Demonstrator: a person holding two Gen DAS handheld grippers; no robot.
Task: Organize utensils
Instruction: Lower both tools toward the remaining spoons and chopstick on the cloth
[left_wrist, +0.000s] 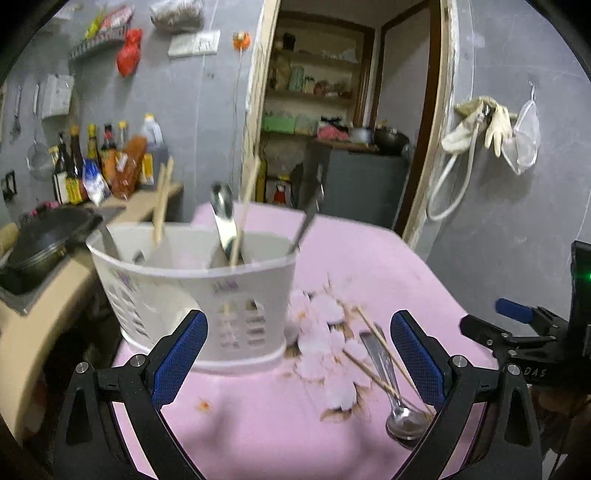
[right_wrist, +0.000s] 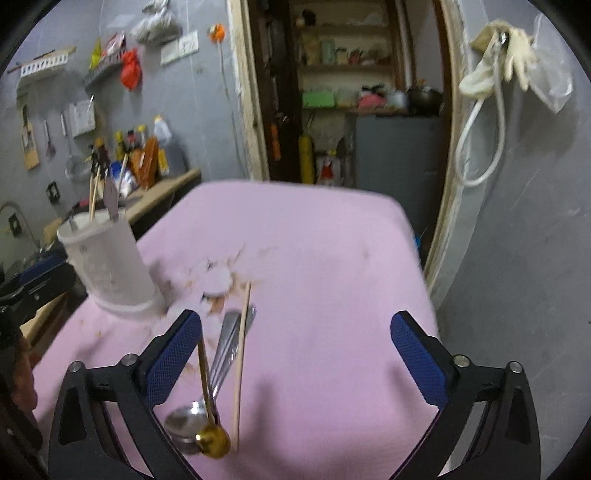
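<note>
A white holder (left_wrist: 192, 291) stands on a pink cloth (left_wrist: 369, 258) over the table, at its left side near a counter with sauce bottles (left_wrist: 99, 162). Several utensils stand in the holder: a spoon (left_wrist: 223, 218), chopsticks (left_wrist: 162, 199) and other handles, blurred. The left gripper (left_wrist: 297, 354) hangs just before the holder, its jaws wide apart with nothing between the pads.

To the right of the holder, loose utensils lie on the cloth beside a flower print (left_wrist: 325, 339): a steel spoon (right_wrist: 221, 354), a small gold spoon (right_wrist: 207, 406) lying across it, and 1 chopstick (right_wrist: 242, 354) just beside them; the left view shows a 2nd chopstick (left_wrist: 369, 373) crossing the spoon there. The right gripper (right_wrist: 295, 354) hangs over this group with jaws wide apart; the utensils lie near its left finger (right_wrist: 173, 354), and whether it touches them I cannot tell.
</note>
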